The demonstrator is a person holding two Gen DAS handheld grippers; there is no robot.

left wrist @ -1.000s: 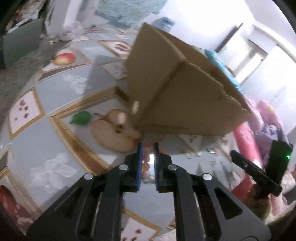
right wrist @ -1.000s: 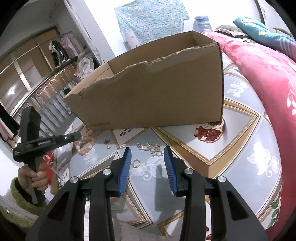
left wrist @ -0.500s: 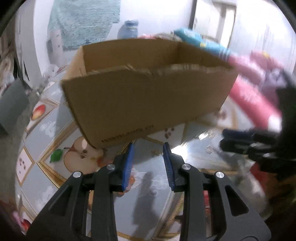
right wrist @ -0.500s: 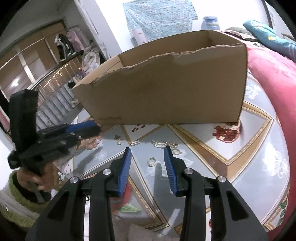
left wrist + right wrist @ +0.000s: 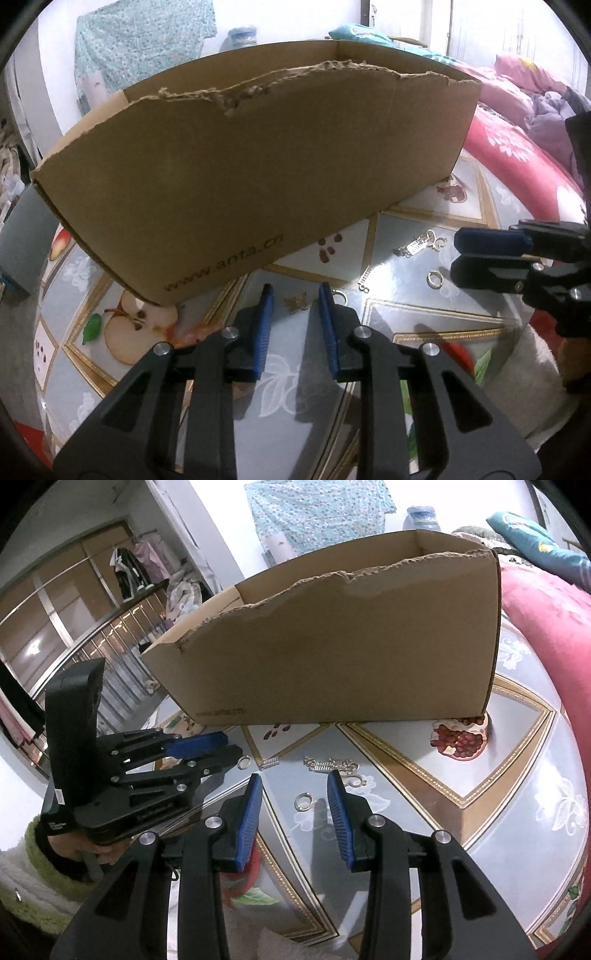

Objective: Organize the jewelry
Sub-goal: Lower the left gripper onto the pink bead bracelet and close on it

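Both tools fill the lower frame of their own views: the left tool [image 5: 293, 295] unclenched, its jaws just narrowing around nothing, the right tool [image 5: 293, 781] parted and empty. Behind them, a torn brown cardboard box [image 5: 258, 166] occupies the centre of the fruit-patterned glossy tabletop [image 5: 517, 794]. Small silver rings and chains [image 5: 328, 764] lie scattered mid-frame before it.

Before me the open cardboard box [image 5: 332, 657], top edge torn ragged, stands upright on my bench [image 5: 517, 775]. In front of it lie loose silver jewelry pieces: a ring [image 5: 303, 800], a chain [image 5: 330, 765], a small comb-shaped clip [image 5: 364, 280], a star-shaped piece [image 5: 295, 302].
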